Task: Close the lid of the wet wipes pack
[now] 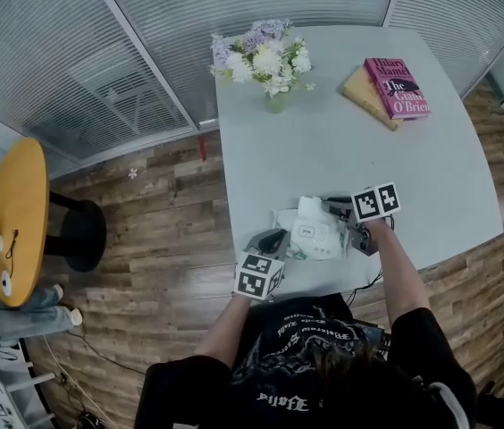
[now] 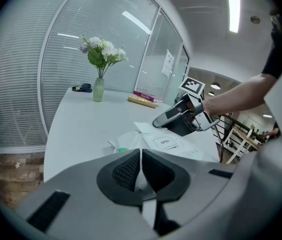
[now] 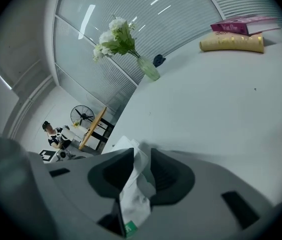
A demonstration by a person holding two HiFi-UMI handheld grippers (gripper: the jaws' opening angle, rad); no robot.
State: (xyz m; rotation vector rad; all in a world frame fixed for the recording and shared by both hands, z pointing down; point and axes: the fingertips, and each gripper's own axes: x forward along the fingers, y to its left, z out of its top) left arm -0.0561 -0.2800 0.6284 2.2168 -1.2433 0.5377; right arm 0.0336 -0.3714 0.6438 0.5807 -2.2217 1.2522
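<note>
At the near edge of the counter (image 1: 341, 132), flat between left tool (image 2: 141, 156) and right tool (image 3: 142, 156): wet wipes pack (image 1: 316, 238), label flap (image 2: 165, 142) marked OPEN on top. Left tool pinching the pack's thin white edge, jaws almost together. Right tool gripping a crumpled white fold of the pack from the opposite side.

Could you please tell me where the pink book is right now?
In the head view, the pink book lies at the table's far right, atop a tan book, right of the flower vase.
</note>
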